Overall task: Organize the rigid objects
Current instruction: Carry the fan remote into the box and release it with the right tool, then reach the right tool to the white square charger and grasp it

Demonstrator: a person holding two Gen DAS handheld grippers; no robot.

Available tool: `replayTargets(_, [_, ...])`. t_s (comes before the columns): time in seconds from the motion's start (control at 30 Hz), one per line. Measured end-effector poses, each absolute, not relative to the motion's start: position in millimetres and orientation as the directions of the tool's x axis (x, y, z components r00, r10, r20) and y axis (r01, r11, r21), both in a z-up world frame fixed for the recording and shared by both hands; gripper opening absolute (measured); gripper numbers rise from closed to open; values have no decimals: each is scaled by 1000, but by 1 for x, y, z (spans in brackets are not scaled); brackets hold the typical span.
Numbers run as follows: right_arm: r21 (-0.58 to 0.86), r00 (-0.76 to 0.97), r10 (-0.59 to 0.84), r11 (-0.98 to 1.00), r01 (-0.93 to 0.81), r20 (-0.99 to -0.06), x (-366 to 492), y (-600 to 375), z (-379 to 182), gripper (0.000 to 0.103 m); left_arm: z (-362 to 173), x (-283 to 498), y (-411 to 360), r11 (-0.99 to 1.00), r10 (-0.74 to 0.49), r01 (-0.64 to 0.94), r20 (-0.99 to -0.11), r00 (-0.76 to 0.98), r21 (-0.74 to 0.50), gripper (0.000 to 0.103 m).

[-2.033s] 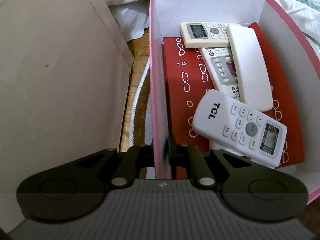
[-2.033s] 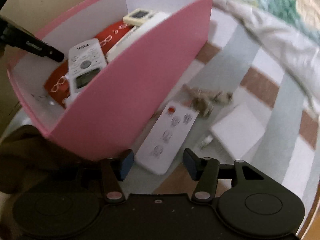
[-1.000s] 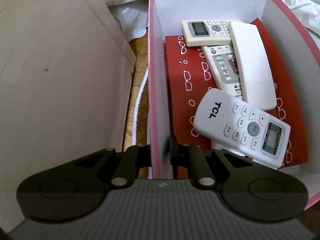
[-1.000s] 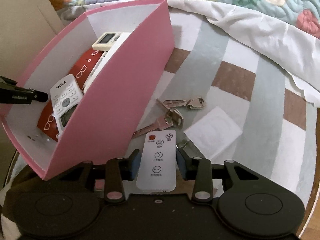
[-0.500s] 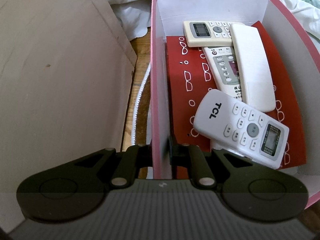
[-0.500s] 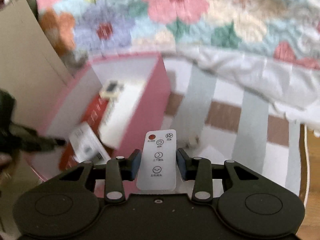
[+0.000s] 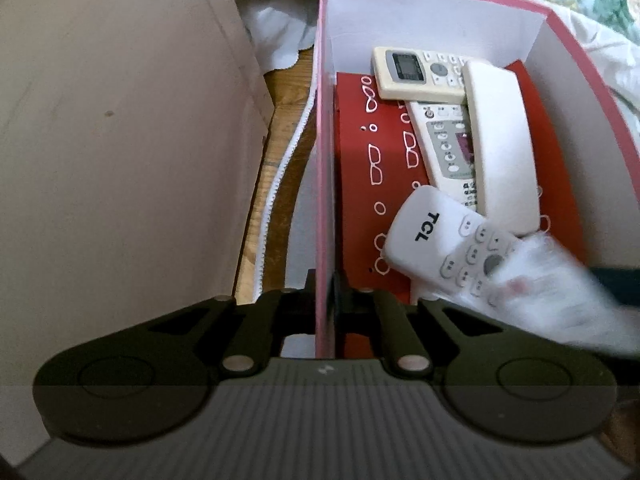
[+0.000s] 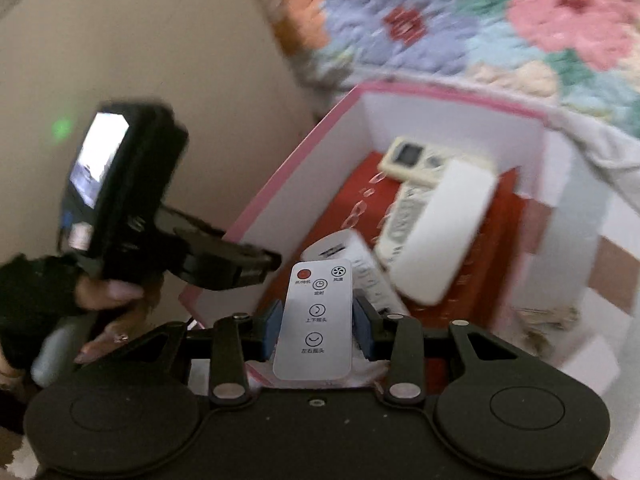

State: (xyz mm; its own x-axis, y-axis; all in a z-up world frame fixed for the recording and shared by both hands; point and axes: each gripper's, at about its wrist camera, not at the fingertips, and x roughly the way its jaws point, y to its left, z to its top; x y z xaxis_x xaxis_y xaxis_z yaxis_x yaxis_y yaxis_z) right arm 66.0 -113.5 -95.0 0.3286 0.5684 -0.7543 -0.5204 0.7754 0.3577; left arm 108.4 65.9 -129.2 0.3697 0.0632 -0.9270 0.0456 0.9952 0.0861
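The right gripper [image 8: 316, 316], its jaws clamped on the flat white remote [image 8: 316, 320], is now hovering over the open pink box [image 8: 288, 184] instead of down beside it on the bed, where the keys were lying near the remote two seconds ago. In the left wrist view that remote is now showing as a white blur [image 7: 560, 292] entering at the right, partly covering the TCL remote [image 7: 436, 236].

A pink box [image 7: 325, 168] with white walls is holding a red card [image 7: 356, 216] showing white glasses outlines; a floral quilt [image 8: 460, 20] is showing pastel blooms.
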Motion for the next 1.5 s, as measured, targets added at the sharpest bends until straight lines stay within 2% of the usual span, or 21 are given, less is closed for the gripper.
replayTargets(0.2, [345,268,561,751,-563,-784,71,-77,-119,44,-122,109,77,999,0,39,-931,365,15,2])
replayTargets(0.37, [334,253,560,736,-589,-789,72,-61,-124,45,-118,108,76,999,-3,51,-924,382,18,2])
replayTargets(0.57, [301,271,542,742,-599,-796,66,-89,-103,46,-118,109,78,999,-13,50,-924,381,7,2])
replayTargets(0.8, [230,312,473,782,-579,-824,53,-166,-60,46,-120,106,77,998,-3,54,-924,382,19,3])
replayTargets(0.93, [220,355,410,856,-467,-840,52,-220,-62,46,-121,106,72,996,19,73,-924,383,51,4])
replayTargets(1.1, [402,333,448,893,-201,-830,61,-275,-85,46,-124,107,63,989,66,95,-920,387,111,6])
replayTargets(1.3, [437,325,418,899,-14,-848,79,-285,-125,52,-125,106,66,991,54,96,-926,373,96,5])
replayTargets(1.5, [405,344,332,899,167,-878,92,-286,-158,58,-126,106,64,988,63,107,-927,370,109,6])
